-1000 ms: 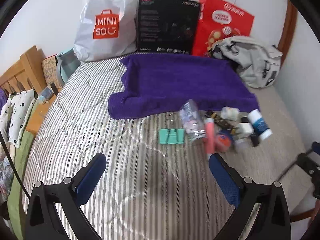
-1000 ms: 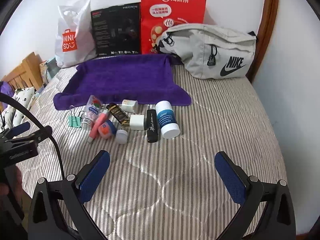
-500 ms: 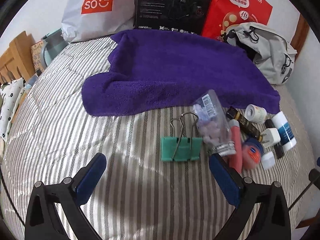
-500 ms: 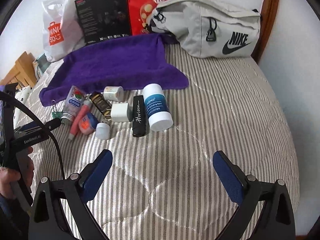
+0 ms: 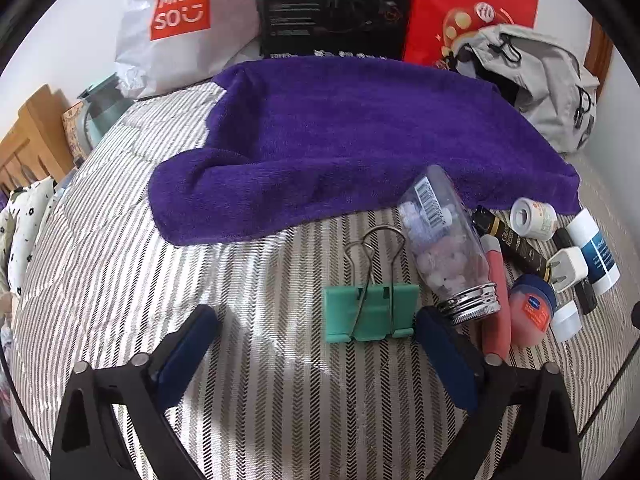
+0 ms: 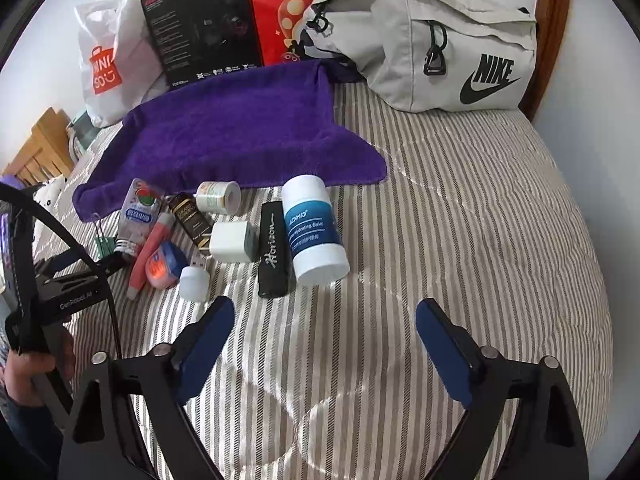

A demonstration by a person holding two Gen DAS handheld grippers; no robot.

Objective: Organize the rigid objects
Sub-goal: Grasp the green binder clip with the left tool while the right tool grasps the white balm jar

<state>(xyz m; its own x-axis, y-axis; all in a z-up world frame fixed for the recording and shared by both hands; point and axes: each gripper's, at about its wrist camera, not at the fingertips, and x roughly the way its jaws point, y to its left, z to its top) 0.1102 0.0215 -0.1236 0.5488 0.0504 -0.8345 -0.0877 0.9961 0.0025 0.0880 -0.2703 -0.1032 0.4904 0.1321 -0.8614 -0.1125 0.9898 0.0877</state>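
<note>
A row of small items lies on the striped bed in front of a purple towel (image 5: 360,144). A green binder clip (image 5: 370,312) sits just ahead of my open left gripper (image 5: 316,328), closer to its right finger. Beside the clip lie a clear pill bottle (image 5: 448,244), a pink tube (image 5: 496,304) and a small red jar (image 5: 532,308). My right gripper (image 6: 324,324) is open above bare bedding, short of a blue-and-white balm stick (image 6: 314,230), a black Horizon case (image 6: 273,250), a white plug (image 6: 234,242) and a white cap (image 6: 194,282).
A grey Nike bag (image 6: 432,44), a red paper bag (image 6: 288,4), a black box (image 6: 200,24) and a white Miniso bag (image 5: 180,28) line the wall behind the towel. A wooden headboard (image 5: 28,140) stands left. A hand (image 6: 24,376) holds the left gripper's handle.
Both grippers have moved forward and down toward the items. The binder clip now lies close before the left fingers, and the balm stick and case are nearer the right gripper.
</note>
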